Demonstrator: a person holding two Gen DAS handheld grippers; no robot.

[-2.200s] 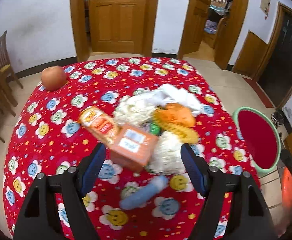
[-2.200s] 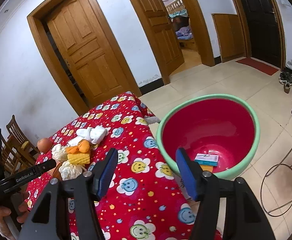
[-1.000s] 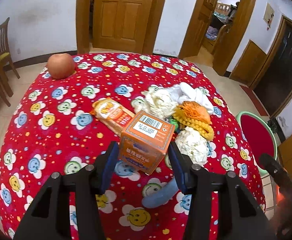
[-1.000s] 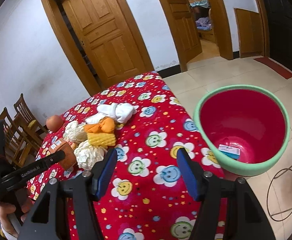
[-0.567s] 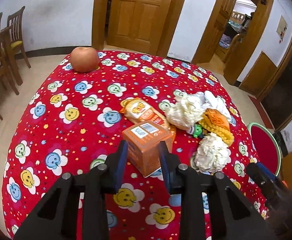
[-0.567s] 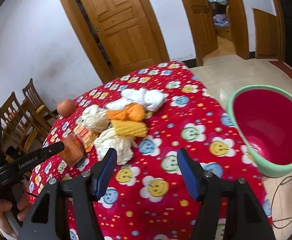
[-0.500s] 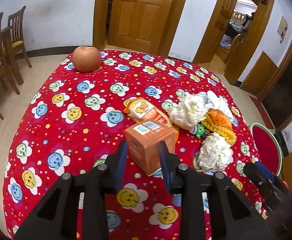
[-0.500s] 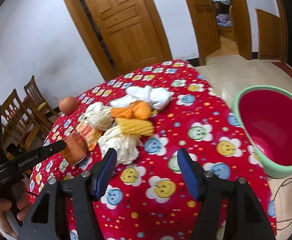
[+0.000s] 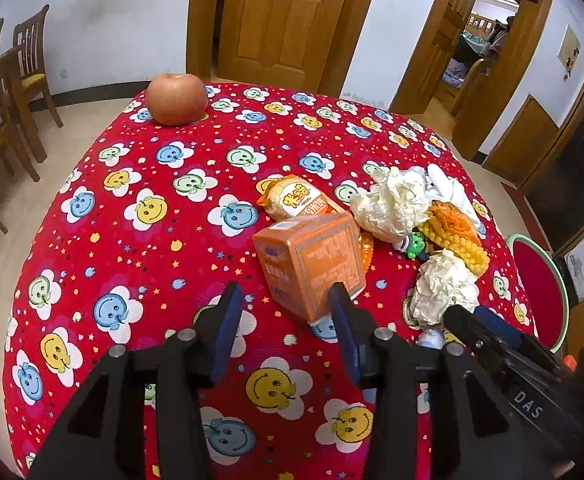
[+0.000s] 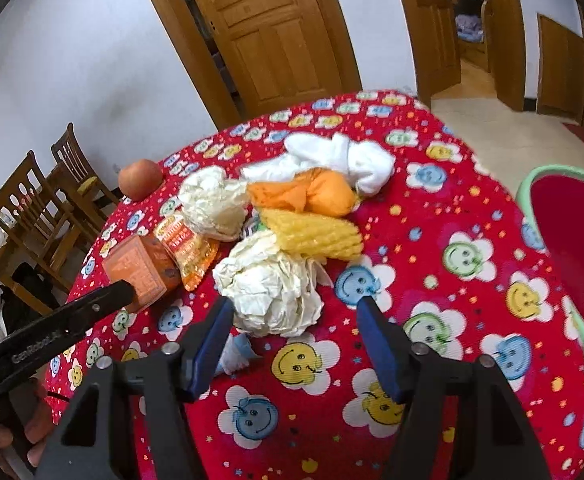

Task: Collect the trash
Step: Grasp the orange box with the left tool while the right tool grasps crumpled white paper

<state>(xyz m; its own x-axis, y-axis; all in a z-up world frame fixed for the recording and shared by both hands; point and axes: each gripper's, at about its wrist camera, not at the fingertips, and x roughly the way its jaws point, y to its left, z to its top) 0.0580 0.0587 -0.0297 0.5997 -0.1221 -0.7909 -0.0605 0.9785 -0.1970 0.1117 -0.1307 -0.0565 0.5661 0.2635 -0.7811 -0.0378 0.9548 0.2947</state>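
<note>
Orange box (image 9: 312, 264) freed: left gripper (image 9: 286, 312) reopened (box tilted, on tbl).

On the counter (image 9: 140, 264), the carton (image 9: 312, 264) sits just ahead of my left tongs (image 9: 288, 320). A snack packet (image 9: 296, 200) lies behind it at twelve o'clock, crumpled paper wads (image 9: 396, 208) at two, an apple (image 9: 176, 98) far off at eleven, the basin (image 9: 540, 280) beyond the edge at three.

Orange carton (image 9: 312, 262) tilted on tablecloth, next to snack wrapper (image 9: 298, 201) & crumpled tissues (image 9: 396, 204)
</note>
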